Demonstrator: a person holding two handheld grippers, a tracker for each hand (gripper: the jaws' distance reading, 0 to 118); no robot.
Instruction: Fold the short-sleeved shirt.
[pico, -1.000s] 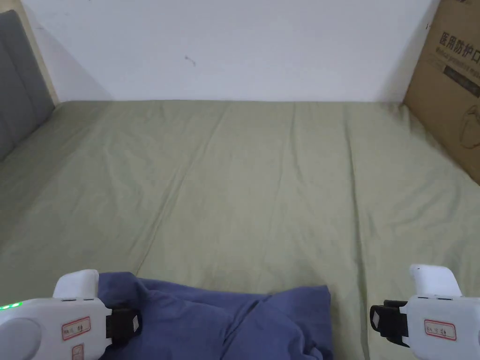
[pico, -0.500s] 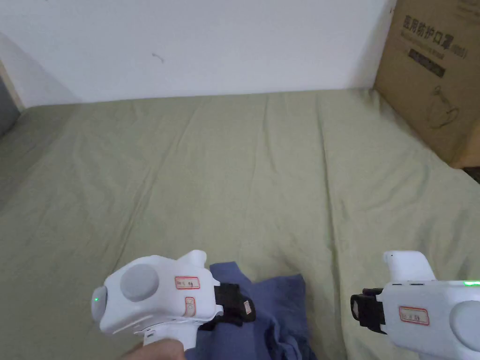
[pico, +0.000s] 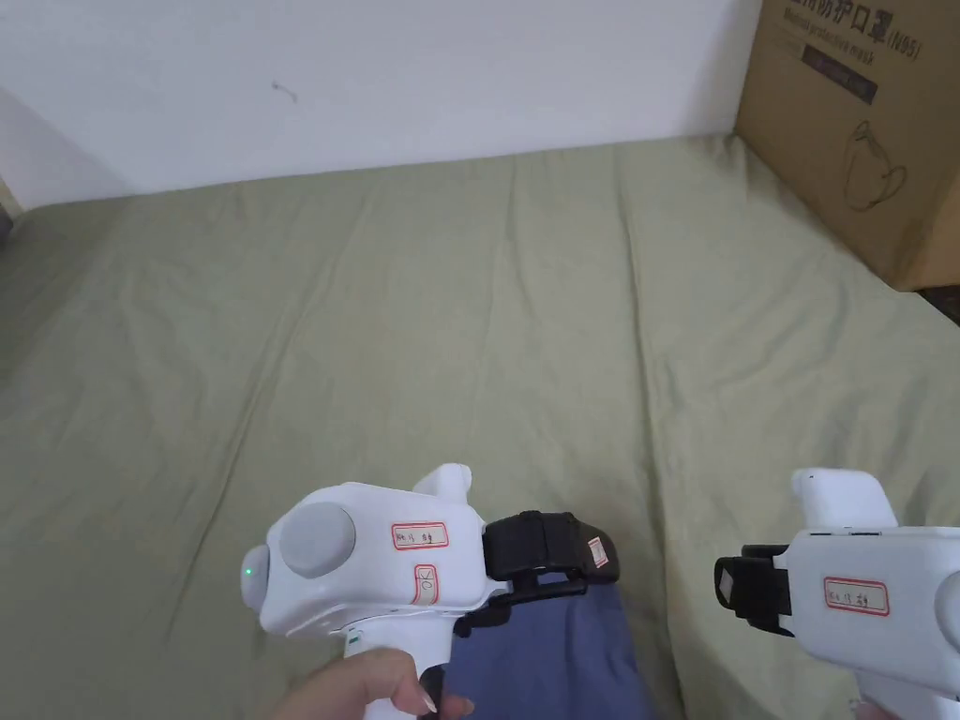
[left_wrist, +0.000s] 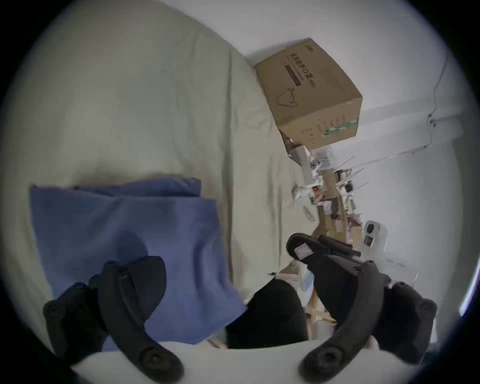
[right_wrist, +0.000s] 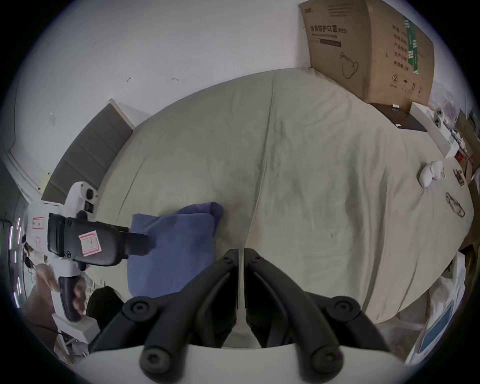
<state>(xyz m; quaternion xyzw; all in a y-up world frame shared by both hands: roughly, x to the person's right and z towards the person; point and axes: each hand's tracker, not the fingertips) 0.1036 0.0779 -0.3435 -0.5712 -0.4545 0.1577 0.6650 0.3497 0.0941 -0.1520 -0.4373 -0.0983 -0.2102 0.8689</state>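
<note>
Olive-green bedding (pico: 450, 328) covers the wide bed, with a white wall (pico: 375, 75) behind it and a cardboard box (pico: 862, 122) standing at the far right corner. On the near edge of the bedding lies the shirt (left_wrist: 130, 233), blue and already folded into a compact rectangle.

The left gripper (left_wrist: 223, 262) hangs over the shirt with its jaws spread wide and nothing between them. One of its fingers (left_wrist: 140, 283) sits above the blue cloth, while the other reaches out past the shirt's edge, over bare bedding. From the head view a hand (pico: 375, 684) grasps this gripper's handle, and the shirt shows just beneath and beyond the black fingertips.

The right gripper (right_wrist: 240, 262) is held well to the side of the shirt, above the bare sheet, its jaws closed flat against each other and empty. The shirt lies just beside those closed tips, towards the left gripper.
</note>
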